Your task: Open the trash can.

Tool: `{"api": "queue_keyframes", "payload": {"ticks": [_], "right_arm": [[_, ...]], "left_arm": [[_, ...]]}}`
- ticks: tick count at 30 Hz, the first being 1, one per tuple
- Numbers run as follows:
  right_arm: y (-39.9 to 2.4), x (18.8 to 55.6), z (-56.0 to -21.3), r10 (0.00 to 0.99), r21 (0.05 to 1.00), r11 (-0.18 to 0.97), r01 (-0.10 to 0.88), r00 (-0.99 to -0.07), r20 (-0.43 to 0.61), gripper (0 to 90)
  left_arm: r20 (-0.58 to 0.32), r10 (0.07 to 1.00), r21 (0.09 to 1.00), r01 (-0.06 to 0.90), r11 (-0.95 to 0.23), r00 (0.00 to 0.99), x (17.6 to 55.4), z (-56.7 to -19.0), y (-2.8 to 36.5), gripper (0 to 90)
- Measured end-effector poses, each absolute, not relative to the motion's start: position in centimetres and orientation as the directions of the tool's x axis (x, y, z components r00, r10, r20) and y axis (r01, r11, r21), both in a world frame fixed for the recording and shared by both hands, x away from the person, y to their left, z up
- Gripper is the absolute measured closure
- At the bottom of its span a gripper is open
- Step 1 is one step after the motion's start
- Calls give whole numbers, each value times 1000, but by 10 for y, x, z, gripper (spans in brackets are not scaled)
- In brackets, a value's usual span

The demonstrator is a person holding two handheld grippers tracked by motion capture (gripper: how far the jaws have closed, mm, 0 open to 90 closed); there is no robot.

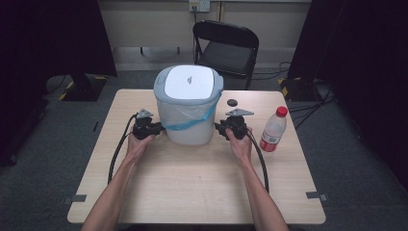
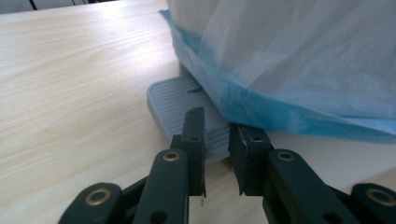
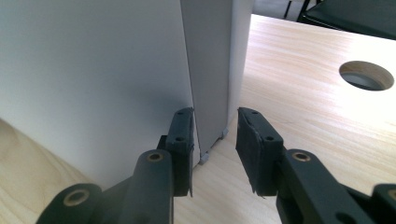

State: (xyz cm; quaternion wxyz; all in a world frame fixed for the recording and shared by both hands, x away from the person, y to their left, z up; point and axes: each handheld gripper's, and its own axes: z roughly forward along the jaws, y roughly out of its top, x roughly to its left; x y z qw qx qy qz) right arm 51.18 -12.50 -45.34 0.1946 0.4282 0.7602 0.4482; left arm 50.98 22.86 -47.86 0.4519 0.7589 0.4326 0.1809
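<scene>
Forearms: seen nearest in the high view, reaching up from the table's (image 1: 192, 192) near edge.
Bin: a grey pedal bin (image 1: 188, 105) with a blue-edged liner (image 1: 192, 121), stood mid-table, lid (image 1: 189, 82) down, between both grippers.
Left gripper (image 1: 159, 129): jaws closed down to a narrow gap at the foot pedal (image 2: 180, 105), nothing seen pinched between them.
Right gripper (image 1: 219, 129): jaws part open, astride the grey rear spine (image 3: 210, 74); contact cannot be told.
Bottle: a red-capped bottle (image 1: 273, 129) stood apart, by the right hand (image 1: 239, 144).
Advice: the bin's back is best steadied first, then the pedal pressed straight down, liner left unsnagged.
</scene>
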Motion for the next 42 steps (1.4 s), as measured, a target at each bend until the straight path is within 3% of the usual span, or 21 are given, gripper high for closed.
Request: {"api": "queue_keyframes", "payload": {"ticks": [4, 5, 9, 13, 14, 17, 20, 21, 25, 30, 37, 42], "right_arm": [[-124, 515, -455, 828, 851, 209, 481, -550, 108, 694], [-120, 517, -453, 833, 849, 230, 475, -547, 81, 696], [-110, 517, -451, 839, 847, 255, 466, -541, 46, 695], [-93, 513, -452, 877, 859, 245, 450, -480, 1, 681], [-90, 513, -452, 882, 862, 250, 441, -471, -15, 654], [-87, 510, -448, 916, 864, 219, 454, -401, -21, 399], [-92, 507, -445, 912, 866, 224, 448, -409, -24, 329], [-99, 501, -441, 899, 872, 222, 436, -439, -9, 230], [-109, 489, -440, 896, 879, 178, 442, -442, 40, 234], [-112, 475, -450, 890, 863, 205, 461, -455, 32, 236], [-105, 464, -458, 870, 845, 262, 465, -493, 1, 264], [-97, 459, -455, 850, 860, 271, 433, -527, -3, 266]], "left_arm": [[-101, 801, 845, 476, -244, 590, 485, -481, 228, 744], [-62, 803, 836, 470, -283, 593, 475, -479, 227, 724], [-83, 801, 833, 482, -271, 593, 460, -478, 229, 724], [-63, 782, 832, 465, -302, 620, 437, -477, 231, 722], [-50, 774, 834, 452, -315, 631, 432, -478, 232, 713], [-61, 770, 834, 456, -309, 635, 425, -477, 236, 636], [-67, 776, 838, 457, -297, 627, 422, -472, 245, 625], [-63, 782, 836, 461, -297, 620, 422, -471, 249, 622], [-69, 815, 827, 490, -275, 575, 425, -471, 268, 614], [-79, 860, 826, 516, -226, 504, 441, -472, 281, 597], [-56, 879, 799, 549, -245, 474, 475, -478, 282, 620], [-32, 876, 765, 576, -289, 482, 478, -495, 274, 614]]}}
